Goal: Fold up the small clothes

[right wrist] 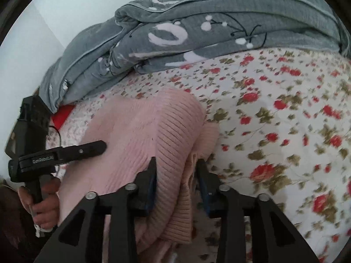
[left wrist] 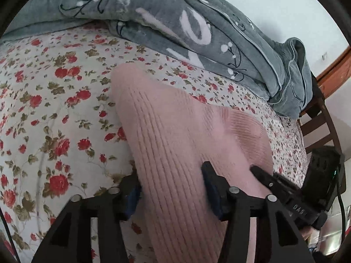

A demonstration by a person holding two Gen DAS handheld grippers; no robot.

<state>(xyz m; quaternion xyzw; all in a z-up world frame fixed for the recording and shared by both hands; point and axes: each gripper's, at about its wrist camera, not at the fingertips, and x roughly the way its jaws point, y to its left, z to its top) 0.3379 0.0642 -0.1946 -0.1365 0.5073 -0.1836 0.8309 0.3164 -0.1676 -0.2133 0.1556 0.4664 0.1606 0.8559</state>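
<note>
A pink ribbed-knit garment [left wrist: 175, 131] lies bunched on the bed, whose white sheet printed with red roses and olive leaves [left wrist: 54, 109] looks smooth and thin beside the knit's soft, raised cords. The ribs run lengthwise in fine parallel ridges, and the fabric rises in a rounded hump between the two tools.

The left tool [left wrist: 173, 188], black and angular with blue pads on its inner faces, has its fingers spread fairly wide, one on each side of a thick band of the knit; the cloth fills the gap, but whether the pads press it firmly I cannot tell. The right tool [right wrist: 176, 175] stands with its fingers moderately apart around a folded, doubled edge of the same pink garment [right wrist: 153, 131], whose ribbed hem droops over the near finger; the grip there is likewise unclear.

In the right wrist view, the left tool [right wrist: 87, 150] shows from the side, its flat black finger lying across the knit, held by a bare hand [right wrist: 41, 199].

Behind, a plush grey quilt with white and dark line motifs [left wrist: 186, 28] is heaped in thick folds on the bed.
</note>
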